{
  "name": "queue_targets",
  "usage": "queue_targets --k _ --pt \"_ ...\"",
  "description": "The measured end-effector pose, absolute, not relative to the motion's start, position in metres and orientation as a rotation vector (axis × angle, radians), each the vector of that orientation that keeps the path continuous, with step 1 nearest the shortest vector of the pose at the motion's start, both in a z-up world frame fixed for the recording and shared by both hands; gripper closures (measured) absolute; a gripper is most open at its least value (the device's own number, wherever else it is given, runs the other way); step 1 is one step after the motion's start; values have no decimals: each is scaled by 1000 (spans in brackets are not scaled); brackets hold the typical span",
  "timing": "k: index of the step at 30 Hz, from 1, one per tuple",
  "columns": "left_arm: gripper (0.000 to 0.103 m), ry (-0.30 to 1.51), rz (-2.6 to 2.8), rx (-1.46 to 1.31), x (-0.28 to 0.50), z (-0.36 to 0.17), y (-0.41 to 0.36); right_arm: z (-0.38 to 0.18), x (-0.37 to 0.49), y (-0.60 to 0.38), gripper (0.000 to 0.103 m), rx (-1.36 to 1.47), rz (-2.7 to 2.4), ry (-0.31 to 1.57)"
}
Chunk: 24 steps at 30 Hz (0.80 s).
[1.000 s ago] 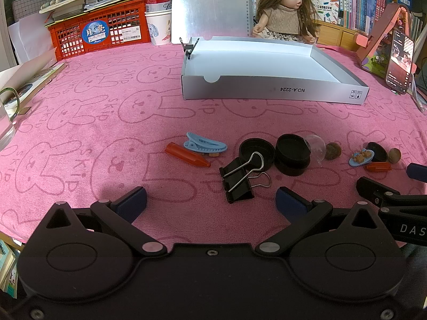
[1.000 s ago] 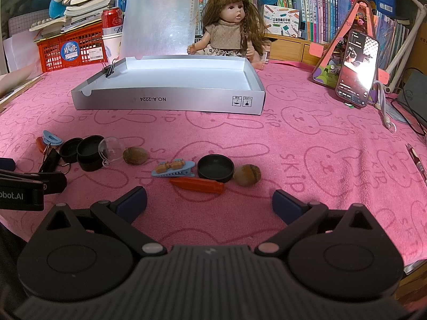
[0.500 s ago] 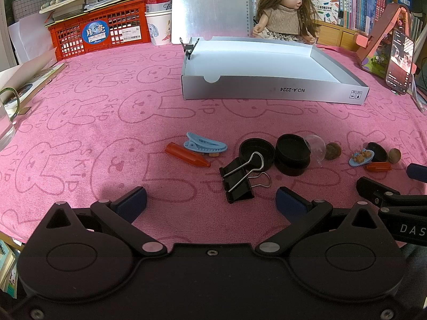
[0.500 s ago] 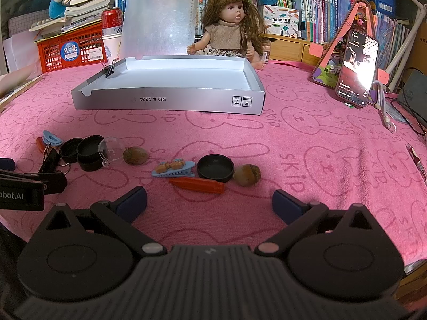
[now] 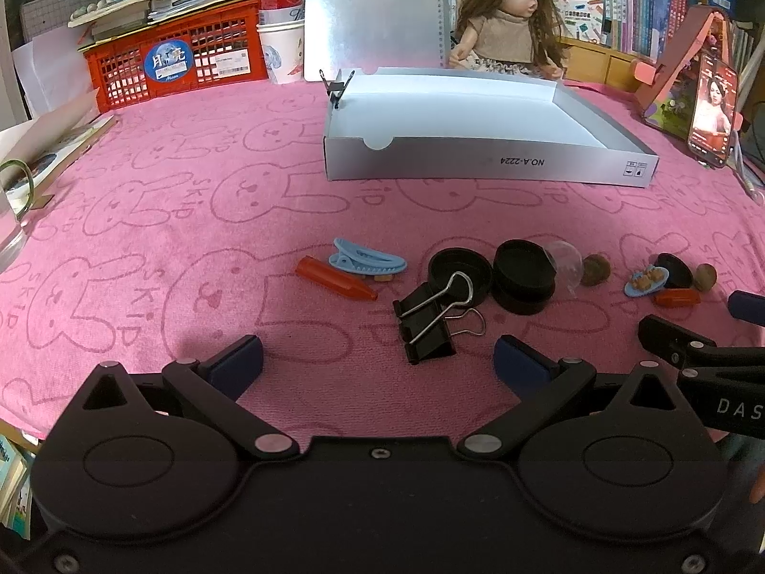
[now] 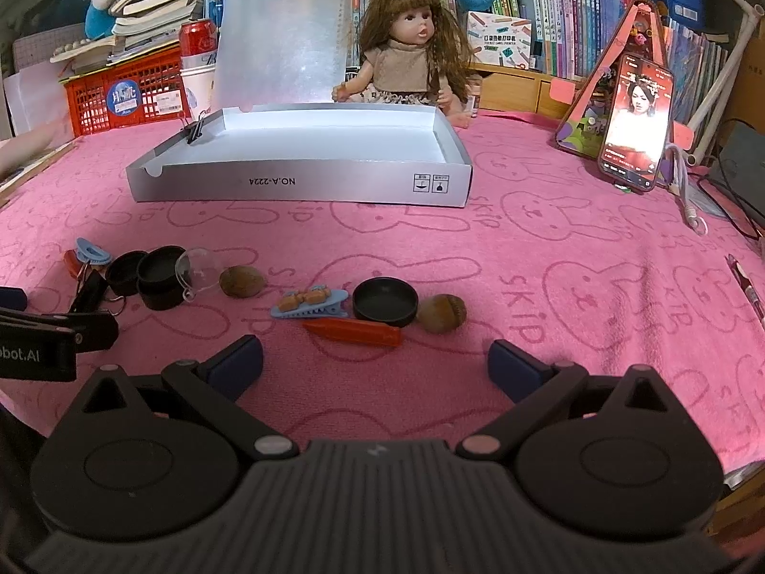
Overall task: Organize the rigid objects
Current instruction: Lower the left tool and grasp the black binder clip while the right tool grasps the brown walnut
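Small items lie in a row on the pink cloth. In the left wrist view I see an orange crayon (image 5: 334, 278), a blue hair clip (image 5: 366, 257), black binder clips (image 5: 427, 318), black round lids (image 5: 523, 276) and a clear dome (image 5: 566, 263). My left gripper (image 5: 377, 358) is open just short of the binder clips, holding nothing. In the right wrist view an orange crayon (image 6: 353, 331), a decorated blue clip (image 6: 310, 304), a black lid (image 6: 385, 301) and a nut (image 6: 441, 313) lie ahead of my open, empty right gripper (image 6: 375, 366). A shallow grey box (image 6: 296, 182) stands behind them.
A doll (image 6: 411, 55) sits behind the box. A phone on a pink stand (image 6: 633, 126) is at the right. A red basket (image 5: 177, 60), paper cups and a can stand at the back left. A pen (image 6: 743, 282) lies near the right edge.
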<state>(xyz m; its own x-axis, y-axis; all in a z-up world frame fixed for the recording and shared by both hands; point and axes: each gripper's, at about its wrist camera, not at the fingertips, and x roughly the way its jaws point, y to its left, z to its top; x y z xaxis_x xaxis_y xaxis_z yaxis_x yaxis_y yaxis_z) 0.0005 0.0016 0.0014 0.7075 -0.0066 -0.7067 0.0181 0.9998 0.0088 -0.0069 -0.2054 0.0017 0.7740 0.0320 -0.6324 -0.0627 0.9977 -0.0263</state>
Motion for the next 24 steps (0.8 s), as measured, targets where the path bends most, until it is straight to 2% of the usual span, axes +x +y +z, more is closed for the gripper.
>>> queue_targets --k 13,17,19,24 --pt "1 768 -55 33 -1 0 4 5 -9 -211 0 -35 80 654" --pt "17 739 -42 15 -3 5 9 12 -10 -214 3 -45 84 603" --pt "20 717 -43 17 -4 9 11 15 -11 -216 5 -55 93 584" --pt "35 692 -66 10 -6 15 14 19 -10 -220 17 -47 105 557"
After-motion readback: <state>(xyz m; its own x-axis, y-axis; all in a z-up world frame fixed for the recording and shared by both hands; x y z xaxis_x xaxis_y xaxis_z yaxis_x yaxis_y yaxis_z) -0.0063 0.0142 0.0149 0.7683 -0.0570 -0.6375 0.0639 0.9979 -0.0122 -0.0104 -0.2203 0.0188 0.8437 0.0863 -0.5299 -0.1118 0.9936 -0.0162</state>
